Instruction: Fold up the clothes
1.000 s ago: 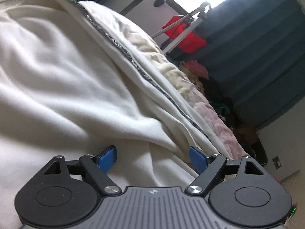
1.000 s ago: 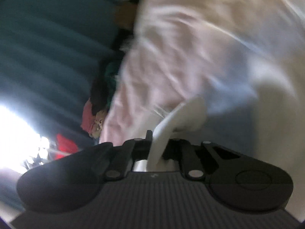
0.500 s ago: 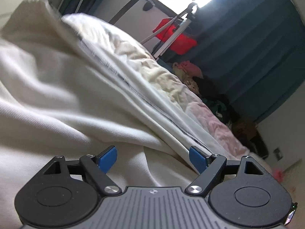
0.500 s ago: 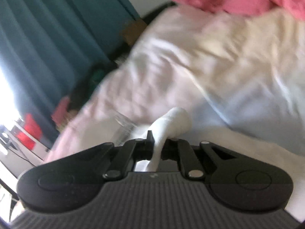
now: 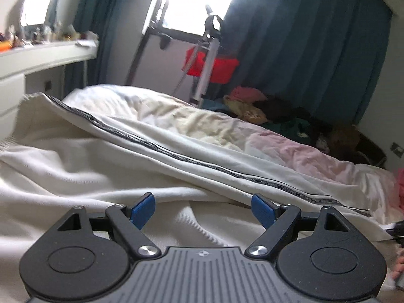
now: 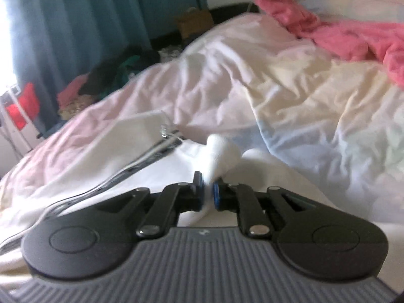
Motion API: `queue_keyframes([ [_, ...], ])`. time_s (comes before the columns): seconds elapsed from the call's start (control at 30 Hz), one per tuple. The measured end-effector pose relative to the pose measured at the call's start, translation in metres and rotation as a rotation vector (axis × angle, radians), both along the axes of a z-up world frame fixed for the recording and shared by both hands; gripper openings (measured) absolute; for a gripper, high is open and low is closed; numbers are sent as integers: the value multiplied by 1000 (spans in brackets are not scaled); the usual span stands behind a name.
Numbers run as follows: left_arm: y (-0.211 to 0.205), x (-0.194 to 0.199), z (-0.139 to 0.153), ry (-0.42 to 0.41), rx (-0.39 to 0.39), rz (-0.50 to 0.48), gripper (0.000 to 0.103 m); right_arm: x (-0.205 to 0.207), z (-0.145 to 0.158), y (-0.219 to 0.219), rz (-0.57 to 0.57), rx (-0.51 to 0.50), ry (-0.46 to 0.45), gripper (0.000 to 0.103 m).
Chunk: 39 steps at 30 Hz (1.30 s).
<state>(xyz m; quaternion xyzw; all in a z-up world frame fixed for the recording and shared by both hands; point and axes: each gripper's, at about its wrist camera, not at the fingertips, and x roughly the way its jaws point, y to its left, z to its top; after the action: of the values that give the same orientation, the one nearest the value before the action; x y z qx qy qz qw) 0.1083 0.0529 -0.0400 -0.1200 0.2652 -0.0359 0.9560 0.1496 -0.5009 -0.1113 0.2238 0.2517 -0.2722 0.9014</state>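
A: We log the left gripper [image 5: 203,208] first. Its blue fingers [image 5: 142,208] stand wide apart above the cream garment [image 5: 75,166], with nothing between them and neither pad on the cloth.

B: Agreed. We note the garment spread over the near part of the bed [image 5: 315,159], rumpled, with its dark zip band [image 5: 192,160] running from far left to near right in the left wrist view.

A: Right gripper [image 6: 207,195]: we see its fingers [image 6: 199,194] drawn nearly together, pinching a fold of the same white cloth [image 6: 222,151]. The fold bulges up just beyond the tips. The jaws have just eased open a little, yet the cloth sits between them, gripped.

B: We record the zip edge [image 6: 141,162] lying to the left of that fold in the right wrist view, on the pale quilt.

A: Surroundings: pink clothing [image 6: 348,38] heaped at the far right of the bed; teal curtains [image 5: 303,50] behind; a red item [image 5: 214,65] on a stand by the window.

B: We add a pile of mixed clothes [image 5: 252,106] beyond the far edge of the bed. The right wrist view is somewhat blurred.
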Motion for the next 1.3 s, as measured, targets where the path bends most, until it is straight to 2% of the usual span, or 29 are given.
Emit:
queue_keyframes([
  [0.13,-2,-16,13,-38,6,-25,85,-40,33,40,84,-51,-54,16],
  [0.17,-2,-20,15,-43,8,-31,85,-52,41,53,120,-53,-74,28],
  [0.2,-2,-23,17,-44,4,-38,85,-64,47,65,161,-47,-100,52],
  [0.23,-2,-27,18,-45,0,-44,85,-76,53,77,203,-42,-124,66],
  [0.27,-1,-30,19,-47,-2,-49,85,-86,58,89,244,-50,-142,85],
  [0.37,-3,-43,26,-64,19,-67,86,-115,74,123,363,-88,-186,85],
  [0.43,-1,-51,34,-78,43,-75,86,-127,80,136,398,-113,-207,85],
  [0.53,7,-64,48,-127,81,-57,96,-142,86,153,432,-147,-232,85],
  [0.67,21,-75,51,-124,122,-19,96,-141,82,156,442,-155,-229,85],
  [0.73,29,-81,47,-112,168,14,97,-138,80,153,428,-151,-220,85],
  [0.83,48,-79,44,-68,216,86,100,-135,76,147,401,-135,-204,85],
  [1.03,116,-67,46,119,41,290,99,-129,65,135,330,-157,-105,85],
  [1.13,154,-67,41,234,-42,401,98,-129,62,128,324,-112,-103,85],
  [1.3,214,-85,25,373,-192,589,98,-132,62,123,323,-89,-127,85],
])
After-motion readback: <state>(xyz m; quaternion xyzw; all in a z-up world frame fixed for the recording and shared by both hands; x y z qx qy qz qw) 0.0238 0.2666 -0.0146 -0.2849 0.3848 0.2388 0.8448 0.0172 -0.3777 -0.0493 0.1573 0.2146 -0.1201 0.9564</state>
